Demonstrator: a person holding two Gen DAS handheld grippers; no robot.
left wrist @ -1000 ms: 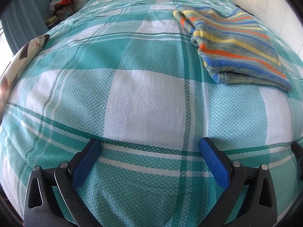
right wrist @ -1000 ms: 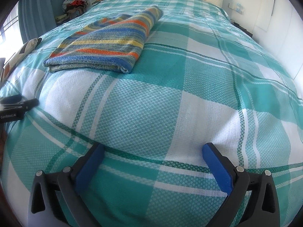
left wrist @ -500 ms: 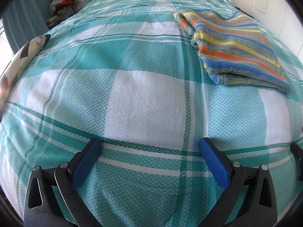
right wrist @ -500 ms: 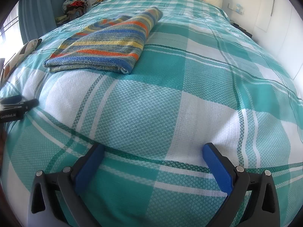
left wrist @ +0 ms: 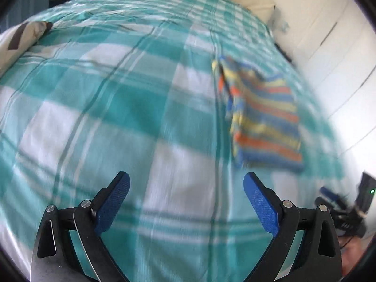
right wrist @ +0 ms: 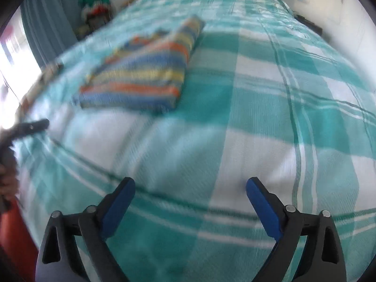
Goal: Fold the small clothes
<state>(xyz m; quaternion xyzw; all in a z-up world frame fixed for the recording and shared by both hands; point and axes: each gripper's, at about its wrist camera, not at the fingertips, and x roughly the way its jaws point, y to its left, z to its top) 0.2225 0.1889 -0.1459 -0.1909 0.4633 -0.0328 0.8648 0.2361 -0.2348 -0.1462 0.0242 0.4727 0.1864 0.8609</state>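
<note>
My left tongs (left wrist: 186, 202) stand wide with nothing between the pads, over the bare checked bed (left wrist: 117, 108). My right tongs (right wrist: 190, 204) are also wide, but their jaws are closing a little now, and nothing is between them either; below them is only the bed cover.

Farther on lies the striped cloth (right wrist: 141, 75), already folded into a flat packet. In the left view it is to the right and beyond the tongs; in the right view it is to the left and beyond. Neither tongs touch it.

I judge this fold is finished and I am between pieces. The next move calls for another small cloth, or for putting this one aside.

Its long axis runs from near to far, its near end a thick folded edge, its far end narrower. Far left, by the curtain, sits a pile of clothes (right wrist: 95, 4).
</note>
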